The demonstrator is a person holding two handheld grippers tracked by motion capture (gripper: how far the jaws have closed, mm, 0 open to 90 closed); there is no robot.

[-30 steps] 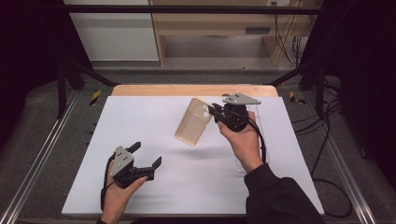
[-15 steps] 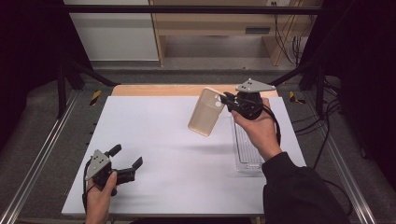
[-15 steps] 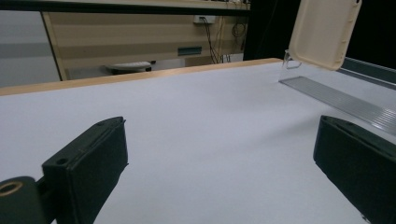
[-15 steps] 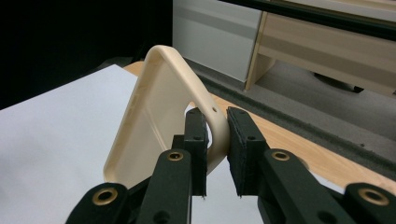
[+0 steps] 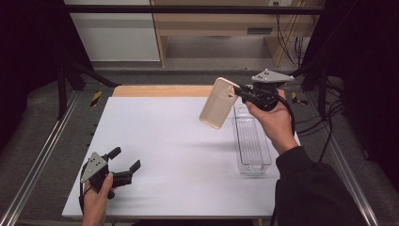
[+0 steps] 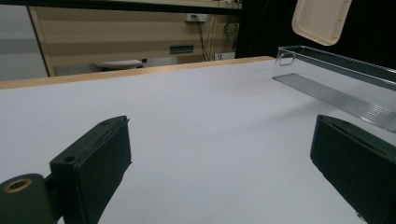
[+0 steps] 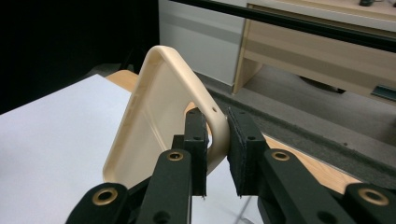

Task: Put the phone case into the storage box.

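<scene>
A cream plastic lid hangs tilted in the air over the white table top. My right gripper is shut on its upper corner. In the right gripper view the two pads clamp the lid's rim at the gripper's tips. A clear, long plastic container lies on the table just below and right of the lid. My left gripper rests low at the front left, open with nothing between its jaws. The left gripper view has the open gripper, the container and the lid.
A wooden strip runs along the table's far edge. Metal rails flank both sides. Cables trail at the right, beside the right arm's dark sleeve. A light cabinet stands behind the table.
My right gripper has carried the lid up and to the right, uncovering the clear container. The left hand has slid left towards the front corner.
</scene>
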